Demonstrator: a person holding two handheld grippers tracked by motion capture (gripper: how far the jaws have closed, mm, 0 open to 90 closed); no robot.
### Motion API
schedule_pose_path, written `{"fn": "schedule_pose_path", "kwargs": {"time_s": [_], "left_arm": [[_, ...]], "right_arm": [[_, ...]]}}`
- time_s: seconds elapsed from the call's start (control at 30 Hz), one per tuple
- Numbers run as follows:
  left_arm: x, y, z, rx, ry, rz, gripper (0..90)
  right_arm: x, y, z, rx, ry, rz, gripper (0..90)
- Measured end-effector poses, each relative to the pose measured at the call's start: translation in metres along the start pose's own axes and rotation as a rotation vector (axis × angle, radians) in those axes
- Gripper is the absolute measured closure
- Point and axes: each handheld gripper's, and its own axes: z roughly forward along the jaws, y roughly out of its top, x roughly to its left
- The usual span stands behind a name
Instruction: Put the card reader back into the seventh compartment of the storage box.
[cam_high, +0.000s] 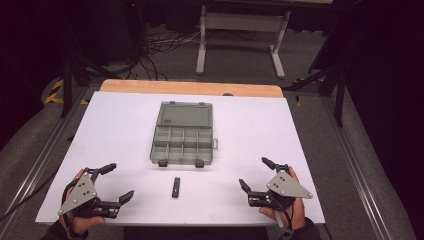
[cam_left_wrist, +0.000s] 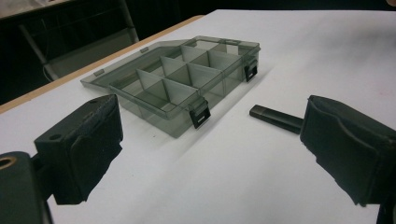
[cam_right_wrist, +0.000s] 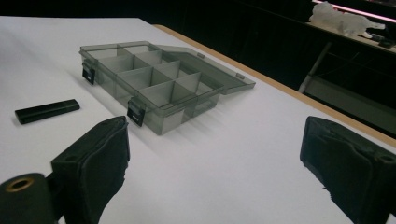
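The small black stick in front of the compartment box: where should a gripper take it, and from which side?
Probably at the middle of the black stick, from above, jaws across its narrow width. It lies flat on the white table, long axis pointing toward the open compartment box, apart from it, with room on both long sides.

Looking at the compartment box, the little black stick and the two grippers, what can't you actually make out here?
- Small black rectangular stick: its right end is hidden behind the left gripper's own jaw in the left gripper view; in the high view it is too small to show markings.
- Translucent grey plastic compartment box: whether anything lies in its compartments is too small to tell in the high view.
- Right gripper: its cable runs off the bottom edge of the high view.
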Motion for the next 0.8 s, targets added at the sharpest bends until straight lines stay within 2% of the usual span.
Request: {"fn": "schedule_pose_path", "kwargs": {"time_s": [0.1, 0.23, 0.6, 0.8], "left_arm": [[-0.001, -0.001, 0.001, 0.006, -0.012, -0.003, 6.5], [-0.003, -0.003, 0.002, 0.024, -0.022, 0.006, 6.7], [-0.003, -0.007, 0.001, 0.044, -0.022, -0.001, 6.6], [-0.004, -0.009, 0.002, 0.059, -0.016, 0.005, 6.7]], "right_arm": [[0.001, -0.003, 0.005, 0.023, 0.022, -0.007, 8.9], [0.005, -0.003, 0.013, 0.063, 0.081, -0.019, 9.1], [0.016, 0.014, 0.039, 0.099, 0.231, -0.069, 8.4], [0.031, 0.021, 0.058, 0.143, 0.327, -0.102, 7.7]]}}
